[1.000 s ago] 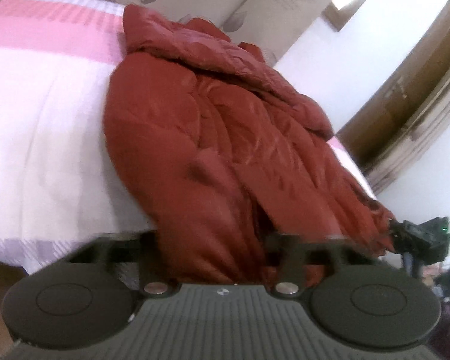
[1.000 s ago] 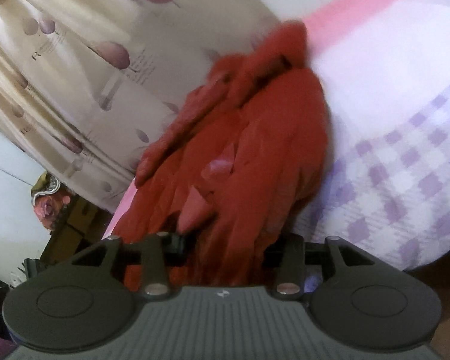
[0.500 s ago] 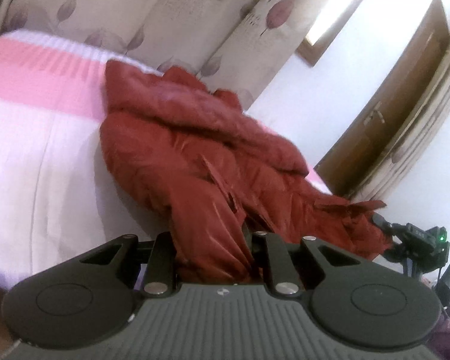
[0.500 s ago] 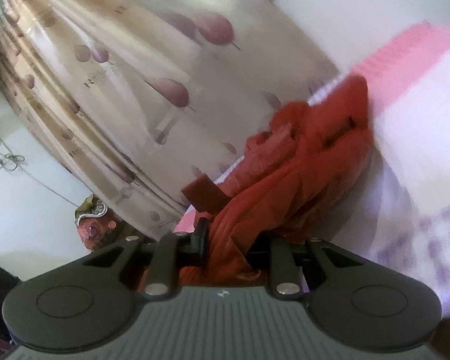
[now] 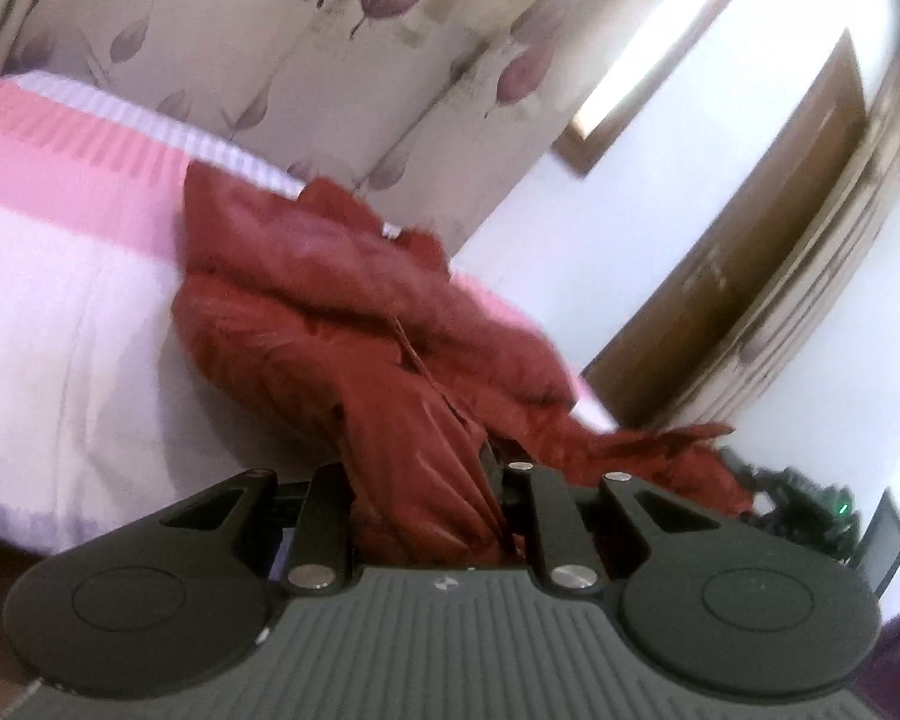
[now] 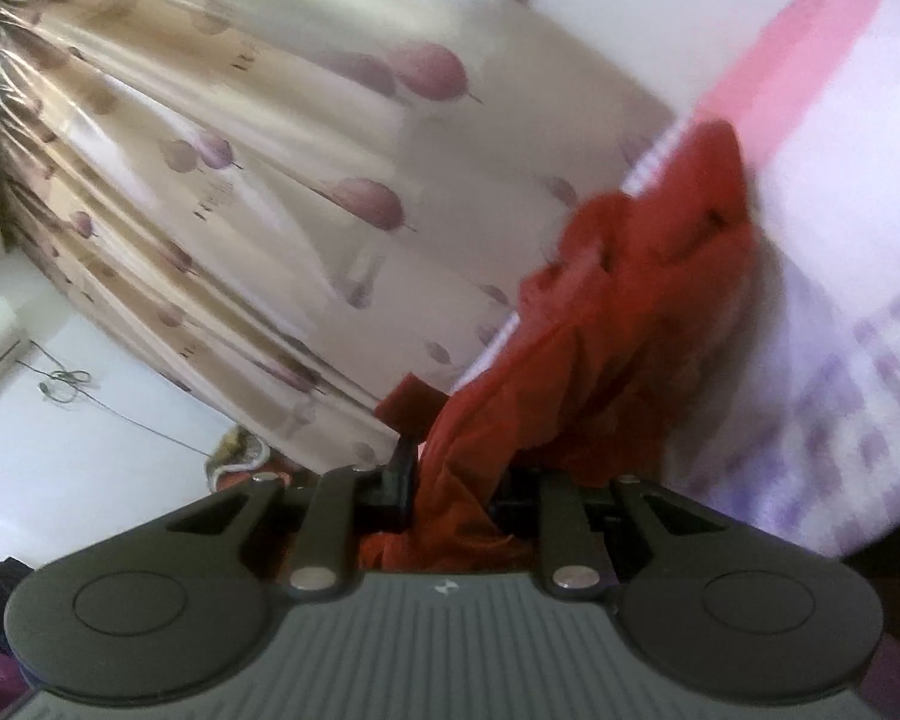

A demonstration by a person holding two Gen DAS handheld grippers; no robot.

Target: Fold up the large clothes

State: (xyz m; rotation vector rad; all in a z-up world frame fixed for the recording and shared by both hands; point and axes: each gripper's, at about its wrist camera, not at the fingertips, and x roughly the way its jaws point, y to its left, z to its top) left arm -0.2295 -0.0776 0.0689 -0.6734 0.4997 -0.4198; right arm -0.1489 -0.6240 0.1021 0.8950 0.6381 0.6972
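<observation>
- The left claw [image 5: 426, 480] is clamped on a bunched fold of the red padded jacket [image 5: 342, 324].
- The jacket trails from that claw toward 12 o'clock, the rest heaped on the bed [image 5: 60, 324], which is pink and white.
- The right claw [image 6: 450, 480] pinches another bunch of the jacket [image 6: 648, 276], which runs off toward 1 o'clock.
- A leaf-print curtain [image 6: 240, 138] hangs behind the bed.
</observation>
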